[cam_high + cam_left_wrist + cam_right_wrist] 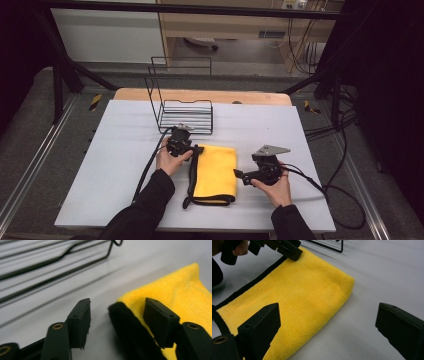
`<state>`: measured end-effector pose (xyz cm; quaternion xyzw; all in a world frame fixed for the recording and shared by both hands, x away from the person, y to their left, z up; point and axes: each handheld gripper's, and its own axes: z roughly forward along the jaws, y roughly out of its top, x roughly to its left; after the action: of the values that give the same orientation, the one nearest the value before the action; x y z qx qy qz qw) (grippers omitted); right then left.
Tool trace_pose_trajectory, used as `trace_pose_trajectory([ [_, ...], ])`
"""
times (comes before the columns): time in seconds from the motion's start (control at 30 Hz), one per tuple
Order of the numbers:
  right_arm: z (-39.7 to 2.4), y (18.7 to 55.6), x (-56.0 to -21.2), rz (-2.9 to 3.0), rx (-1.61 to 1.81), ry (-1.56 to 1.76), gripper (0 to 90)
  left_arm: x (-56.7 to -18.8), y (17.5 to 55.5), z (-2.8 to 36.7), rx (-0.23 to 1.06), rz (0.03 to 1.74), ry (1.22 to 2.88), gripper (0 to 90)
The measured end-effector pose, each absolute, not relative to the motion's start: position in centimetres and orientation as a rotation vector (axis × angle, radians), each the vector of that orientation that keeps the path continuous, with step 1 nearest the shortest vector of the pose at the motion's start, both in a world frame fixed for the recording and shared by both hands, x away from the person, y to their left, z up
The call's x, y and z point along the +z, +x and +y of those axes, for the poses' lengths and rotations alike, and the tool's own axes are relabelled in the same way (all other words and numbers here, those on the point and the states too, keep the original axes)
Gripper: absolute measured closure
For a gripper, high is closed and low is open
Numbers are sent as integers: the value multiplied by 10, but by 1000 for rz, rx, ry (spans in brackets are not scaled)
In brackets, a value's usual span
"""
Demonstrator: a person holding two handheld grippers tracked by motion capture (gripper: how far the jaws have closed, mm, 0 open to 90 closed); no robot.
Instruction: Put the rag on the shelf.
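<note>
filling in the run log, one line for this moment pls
left gripper: open, astride black edge of yellow cloth | right gripper: open, beside cloth | wire rack: behind

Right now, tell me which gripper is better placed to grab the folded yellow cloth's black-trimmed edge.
Left. The left gripper has its jaws open astride the black-trimmed edge of the yellow cloth. The right gripper hovers open off the cloth's opposite folded side.

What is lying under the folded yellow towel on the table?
The yellow towel lies flat on the grey table mat, its black-edged hem along the left. Only mat shows around it; whatever is beneath or inside the fold is covered.
</note>
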<state>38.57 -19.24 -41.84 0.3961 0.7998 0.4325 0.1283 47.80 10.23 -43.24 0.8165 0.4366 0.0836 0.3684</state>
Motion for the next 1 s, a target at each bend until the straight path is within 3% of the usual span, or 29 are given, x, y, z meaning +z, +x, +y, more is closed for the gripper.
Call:
trace_pose_trajectory([
  [0.47, -193, 391, -420, 2334, 1284, 1168, 86, -445, 485, 95, 168, 1124, 2096, 504],
  [0.53, -192, 393, -420, 2326, 1309, 1182, 100, -446, 486, 96, 150, 1120, 2085, 574],
  [0.73, -192, 399, -420, 2327, 1311, 1198, 129, -446, 485, 94, 140, 1109, 2097, 634],
  [0.87, -191, 410, -420, 2306, 1322, 1240, 200, -444, 484, 95, 117, 1110, 2102, 740],
  [1.0, -183, 426, -422, 2303, 1292, 1254, 286, -443, 483, 95, 126, 1088, 2117, 761],
])
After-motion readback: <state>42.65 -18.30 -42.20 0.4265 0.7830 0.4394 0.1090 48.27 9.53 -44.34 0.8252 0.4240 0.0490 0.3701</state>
